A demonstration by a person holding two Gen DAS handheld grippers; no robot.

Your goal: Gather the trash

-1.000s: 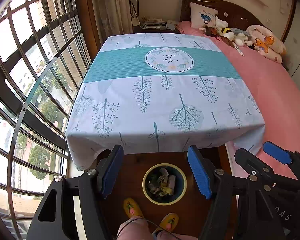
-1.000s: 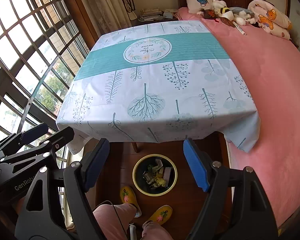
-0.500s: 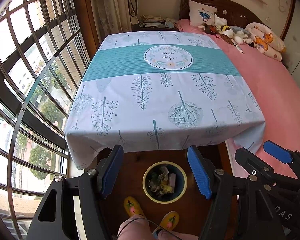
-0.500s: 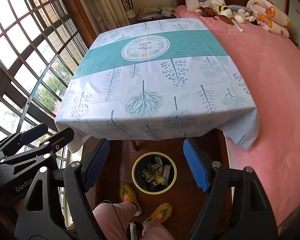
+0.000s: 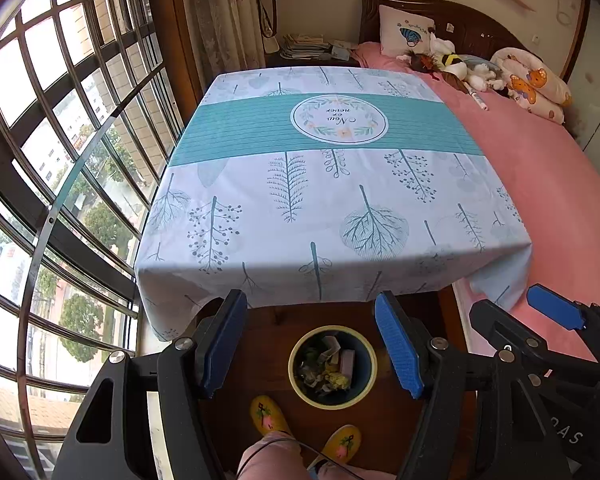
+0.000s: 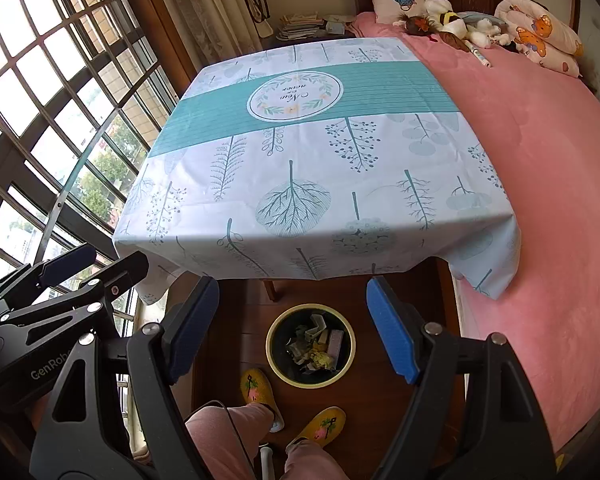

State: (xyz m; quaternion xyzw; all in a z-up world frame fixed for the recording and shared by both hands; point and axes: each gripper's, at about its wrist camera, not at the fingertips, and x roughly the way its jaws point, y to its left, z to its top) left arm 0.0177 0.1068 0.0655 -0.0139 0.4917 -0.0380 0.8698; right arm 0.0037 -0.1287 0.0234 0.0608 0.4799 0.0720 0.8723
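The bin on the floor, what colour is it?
Dark blue bin with a yellow rim, clearest in the left wrist view.

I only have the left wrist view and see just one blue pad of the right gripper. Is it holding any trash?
Observer: No. The right wrist view shows the right gripper open, with nothing between its pads and the trash bin on the floor beyond it.
Operator: Anything else near the bin?
Observer: A white object shows at the bottom edge, between the person's legs. Too little shows to tell what it is.
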